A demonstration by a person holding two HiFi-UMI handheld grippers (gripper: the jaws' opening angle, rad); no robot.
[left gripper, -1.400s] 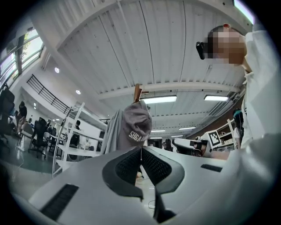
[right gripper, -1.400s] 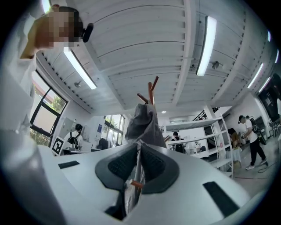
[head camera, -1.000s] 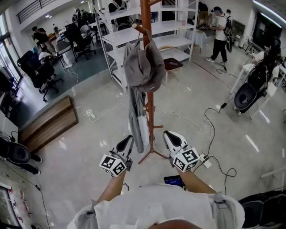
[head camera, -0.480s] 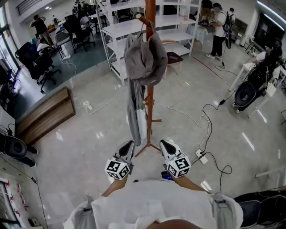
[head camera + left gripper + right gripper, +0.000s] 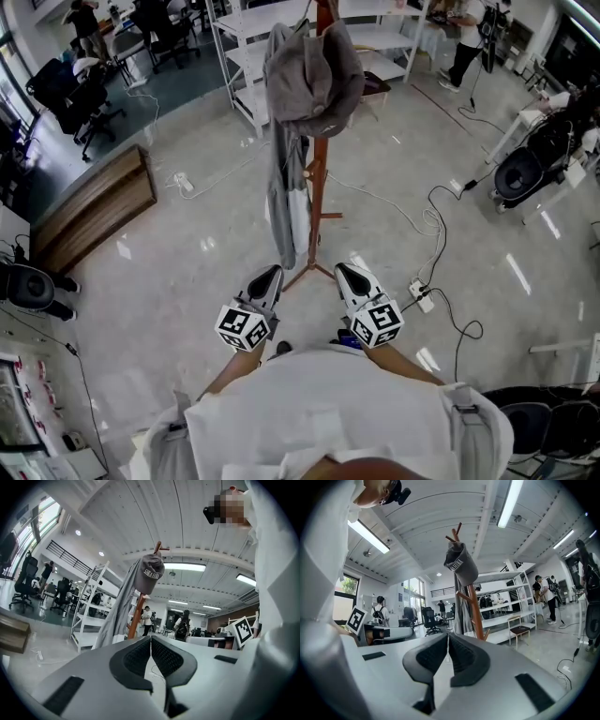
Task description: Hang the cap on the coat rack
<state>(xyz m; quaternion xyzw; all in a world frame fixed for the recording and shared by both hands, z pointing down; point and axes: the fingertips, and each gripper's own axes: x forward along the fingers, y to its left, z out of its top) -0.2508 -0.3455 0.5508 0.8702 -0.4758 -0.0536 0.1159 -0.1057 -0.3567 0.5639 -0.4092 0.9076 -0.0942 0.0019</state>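
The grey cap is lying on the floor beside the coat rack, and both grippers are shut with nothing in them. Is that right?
Not quite. The grey cap hangs at the top of the coat rack, not on the floor; the head view shows it. The left gripper and right gripper are indeed shut and empty.

Wooden bench [image 5: 89, 225] at left, white shelving [image 5: 246, 58] behind, power strip [image 5: 419, 294] on floor

Bright ceiling strip lights [image 5: 512, 502], floor [image 5: 187, 281] glare, fisheye-warped edges
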